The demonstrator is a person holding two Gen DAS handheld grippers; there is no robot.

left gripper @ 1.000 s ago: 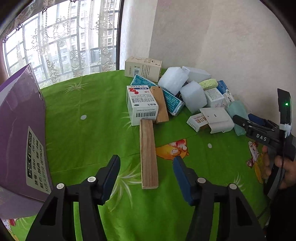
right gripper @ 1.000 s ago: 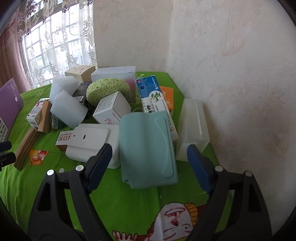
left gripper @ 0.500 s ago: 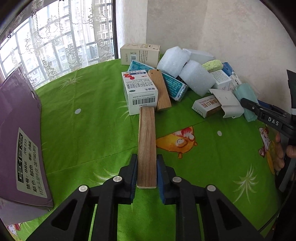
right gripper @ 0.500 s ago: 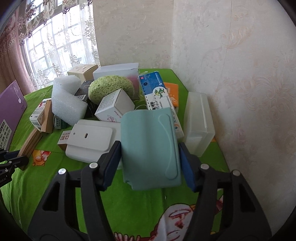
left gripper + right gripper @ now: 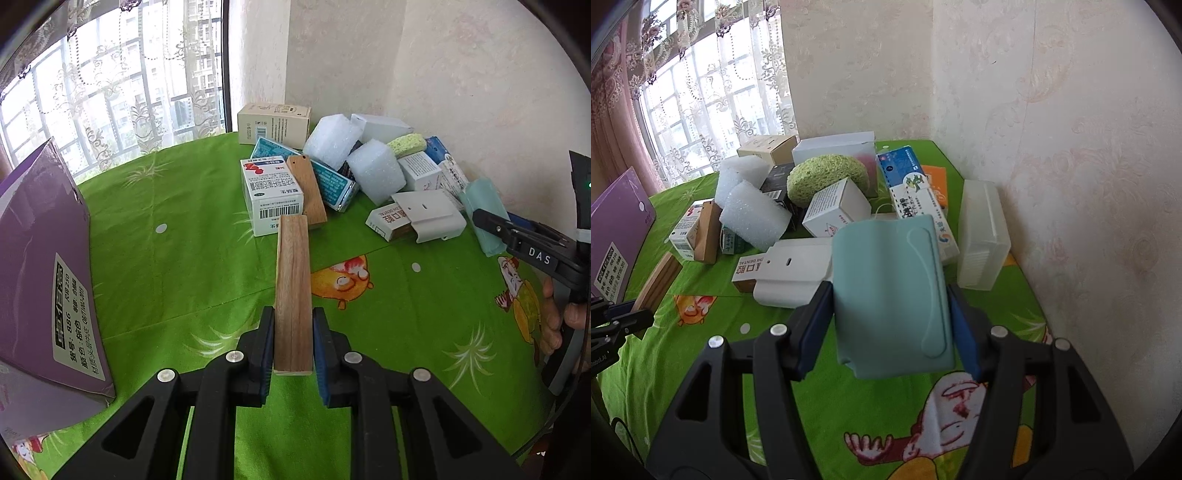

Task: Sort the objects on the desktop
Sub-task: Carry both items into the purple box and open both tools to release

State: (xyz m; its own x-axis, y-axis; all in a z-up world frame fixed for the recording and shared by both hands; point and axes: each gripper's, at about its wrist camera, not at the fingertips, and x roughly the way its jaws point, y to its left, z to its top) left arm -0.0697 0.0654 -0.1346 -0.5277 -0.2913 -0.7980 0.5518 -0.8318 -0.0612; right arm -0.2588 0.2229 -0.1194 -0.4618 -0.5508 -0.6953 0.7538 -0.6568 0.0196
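Wooden block lies lengthwise on the green cloth, near end between the left gripper pads, jaws clamped on its sides. Right gripper: jaws half-wide, pressed on both edges of the teal case. Only the right view shows the frosted box by the wall; only the left shows a hand on the right gripper's handle.
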